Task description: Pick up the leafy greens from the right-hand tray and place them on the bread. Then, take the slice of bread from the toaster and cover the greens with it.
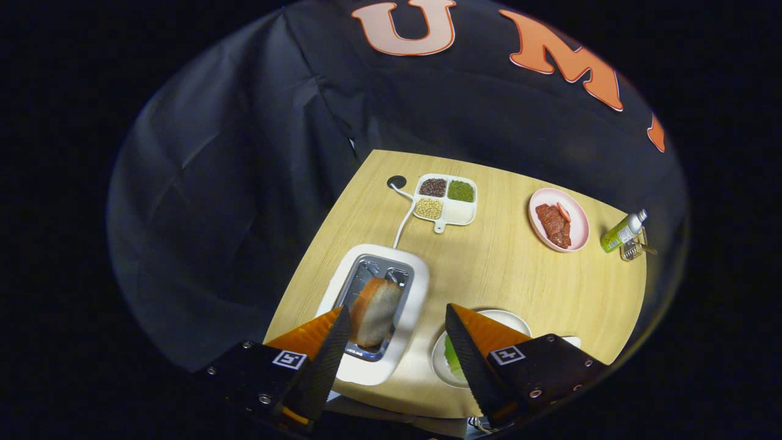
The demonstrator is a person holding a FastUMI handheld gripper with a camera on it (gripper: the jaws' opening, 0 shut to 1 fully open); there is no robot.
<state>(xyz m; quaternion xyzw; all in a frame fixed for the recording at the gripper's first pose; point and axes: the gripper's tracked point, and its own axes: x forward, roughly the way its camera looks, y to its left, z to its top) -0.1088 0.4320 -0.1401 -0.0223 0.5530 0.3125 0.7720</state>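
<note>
My gripper hangs open high above the wooden table, fingers wide apart. Between the fingers and far below stands a white toaster with a slice of bread sticking out of its slot, close to the left fingertip. Behind the right finger lies a white plate with leafy greens on it; the finger hides most of the plate, so I cannot tell whether bread lies under the greens.
A white divided tray with beans and grains sits at the table's far side, the toaster's cord running beside it. A pink plate holds red meat slices. A green bottle rests at the far right edge.
</note>
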